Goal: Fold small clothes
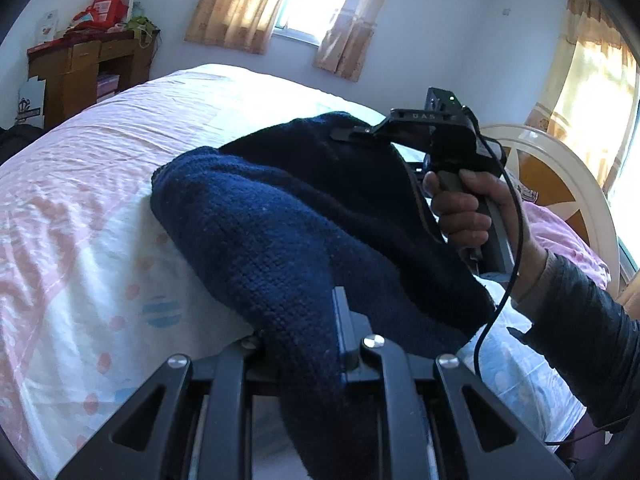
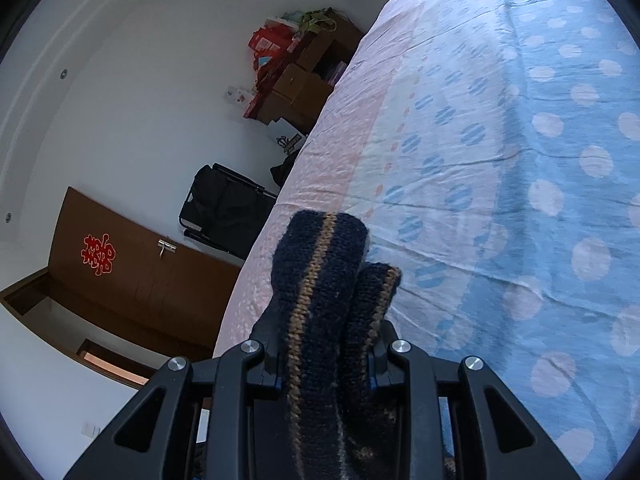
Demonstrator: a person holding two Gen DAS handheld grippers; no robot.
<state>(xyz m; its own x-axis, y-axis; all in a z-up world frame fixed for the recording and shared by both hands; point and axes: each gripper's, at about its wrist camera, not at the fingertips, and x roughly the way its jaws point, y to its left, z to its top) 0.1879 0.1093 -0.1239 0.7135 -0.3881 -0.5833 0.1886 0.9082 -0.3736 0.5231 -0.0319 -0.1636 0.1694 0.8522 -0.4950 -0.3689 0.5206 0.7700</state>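
While both grippers [image 1: 300,344] [image 2: 324,344] clamp the navy sweater [image 1: 288,224], bed [image 1: 80,216] beneath, wooden cabinet [image 1: 76,72] behind.

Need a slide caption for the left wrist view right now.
Both grippers, left gripper and right gripper, clamp a navy knitted sweater above the bed.

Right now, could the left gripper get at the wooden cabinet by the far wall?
Probably not. The left gripper is shut on the navy sweater, and the bed lies between it and the wooden cabinet.
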